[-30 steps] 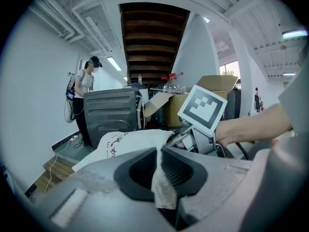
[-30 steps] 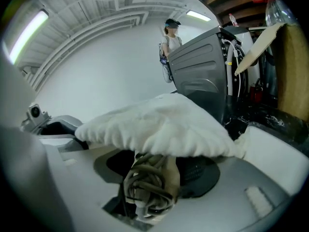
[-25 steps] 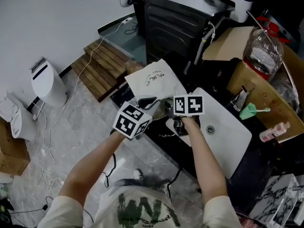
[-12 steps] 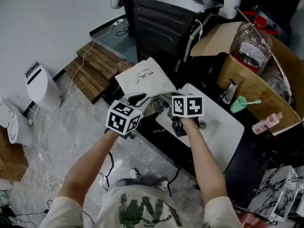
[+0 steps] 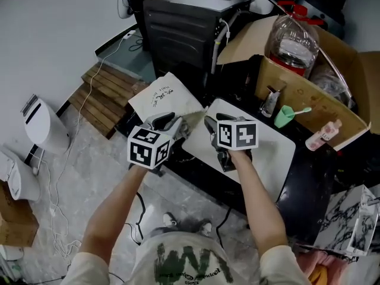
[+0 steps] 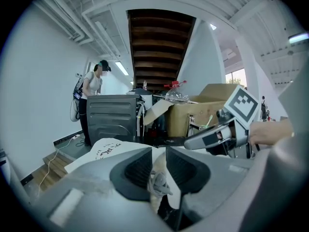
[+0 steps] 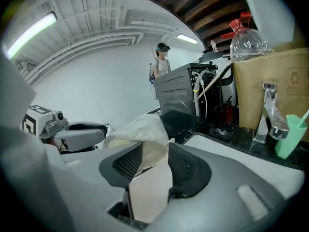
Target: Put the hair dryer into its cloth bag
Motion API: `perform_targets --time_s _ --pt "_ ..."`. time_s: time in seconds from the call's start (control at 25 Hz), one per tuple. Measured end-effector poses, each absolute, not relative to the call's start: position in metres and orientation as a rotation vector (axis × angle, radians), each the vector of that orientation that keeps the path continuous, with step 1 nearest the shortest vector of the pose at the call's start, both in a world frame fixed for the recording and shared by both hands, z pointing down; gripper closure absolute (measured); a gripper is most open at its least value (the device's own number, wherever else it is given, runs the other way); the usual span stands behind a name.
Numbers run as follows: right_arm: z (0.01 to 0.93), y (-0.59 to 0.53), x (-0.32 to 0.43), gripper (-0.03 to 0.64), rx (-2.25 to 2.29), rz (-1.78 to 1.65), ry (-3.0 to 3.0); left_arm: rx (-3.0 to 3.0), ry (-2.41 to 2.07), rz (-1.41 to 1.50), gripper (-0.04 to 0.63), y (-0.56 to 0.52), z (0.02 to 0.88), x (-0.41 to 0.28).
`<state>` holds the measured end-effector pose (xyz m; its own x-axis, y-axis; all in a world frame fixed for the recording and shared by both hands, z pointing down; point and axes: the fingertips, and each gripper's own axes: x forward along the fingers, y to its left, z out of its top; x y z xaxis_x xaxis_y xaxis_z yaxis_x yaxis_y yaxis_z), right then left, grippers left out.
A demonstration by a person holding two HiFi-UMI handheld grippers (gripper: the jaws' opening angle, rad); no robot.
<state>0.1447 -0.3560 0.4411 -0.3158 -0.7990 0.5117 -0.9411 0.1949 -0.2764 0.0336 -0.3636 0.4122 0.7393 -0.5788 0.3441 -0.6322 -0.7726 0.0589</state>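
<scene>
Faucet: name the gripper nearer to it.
Right. The right gripper, jaws closing on the cloth bag, is left of the faucet; the left gripper is farther left, beyond it.

Cabinet (image 5: 184,22) and cardboard box (image 5: 300,94) block behind sink (image 5: 276,159).

Print on the cloth bag (image 5: 160,97) too small to read; cardboard box (image 5: 297,91) cut off at the right edge.
</scene>
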Motion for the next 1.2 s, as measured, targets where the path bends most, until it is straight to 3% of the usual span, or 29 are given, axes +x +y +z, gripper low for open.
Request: perform_targets --time_s 0.52,0.88,1.2 --pt "0.408 -0.299 0.215 0.517 1.916 0.617 -2.109 2.827 -0.886 0.423 0.511 -0.35 0.392 0.096" --pt "0.384 -0.264 0.245 0.617 2.066 0.445 -2.025 2.876 -0.898 0.411 0.56 -0.34 0.386 0.119" --pt "0.378 -0.254 0.249 0.618 2.125 0.392 -2.039 2.89 -0.916 0.432 0.591 -0.34 0.39 0.116"
